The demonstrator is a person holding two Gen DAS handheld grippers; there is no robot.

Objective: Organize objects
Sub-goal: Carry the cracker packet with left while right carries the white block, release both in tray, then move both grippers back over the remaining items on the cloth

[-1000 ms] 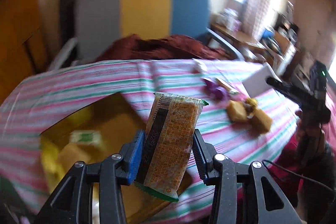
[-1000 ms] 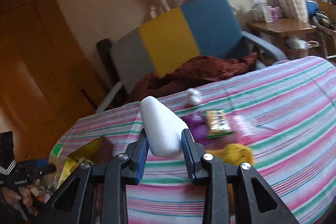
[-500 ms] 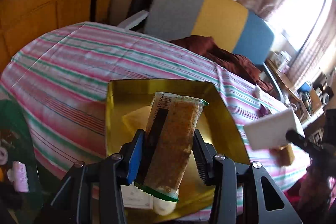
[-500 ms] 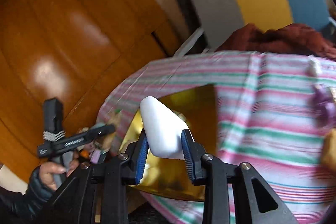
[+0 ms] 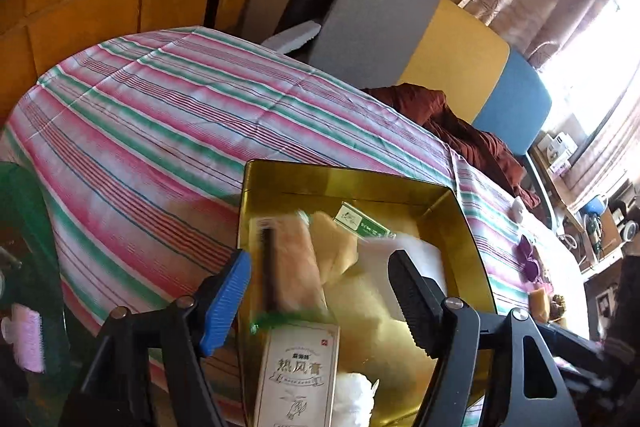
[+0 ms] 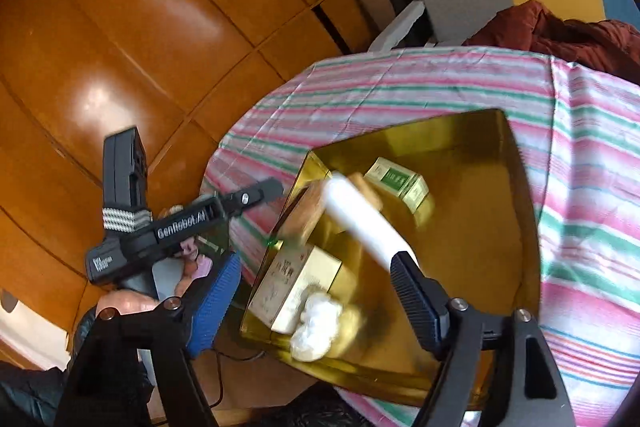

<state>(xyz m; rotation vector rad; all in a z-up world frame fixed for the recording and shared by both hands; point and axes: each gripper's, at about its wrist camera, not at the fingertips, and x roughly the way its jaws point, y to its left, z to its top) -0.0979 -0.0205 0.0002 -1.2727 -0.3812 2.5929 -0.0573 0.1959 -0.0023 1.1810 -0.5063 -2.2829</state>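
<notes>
Wooden wardrobe (image 6: 120,27), grey-yellow-blue chair (image 5: 420,39), curtained bright window (image 5: 592,39) behind striped tablecloth (image 5: 160,115).

Boxes (image 6: 298,283) inside tray (image 6: 520,227), on tablecloth (image 6: 592,187)

One gold tray (image 6: 472,131), two claws (image 6: 316,287) (image 5: 320,291), two boxes (image 6: 400,183) (image 6: 296,279)

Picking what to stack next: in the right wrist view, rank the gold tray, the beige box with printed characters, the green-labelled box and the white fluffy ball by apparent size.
1. gold tray
2. beige box, though it lies nearer the camera
3. green-labelled box and white fluffy ball: too alike to rank
</notes>
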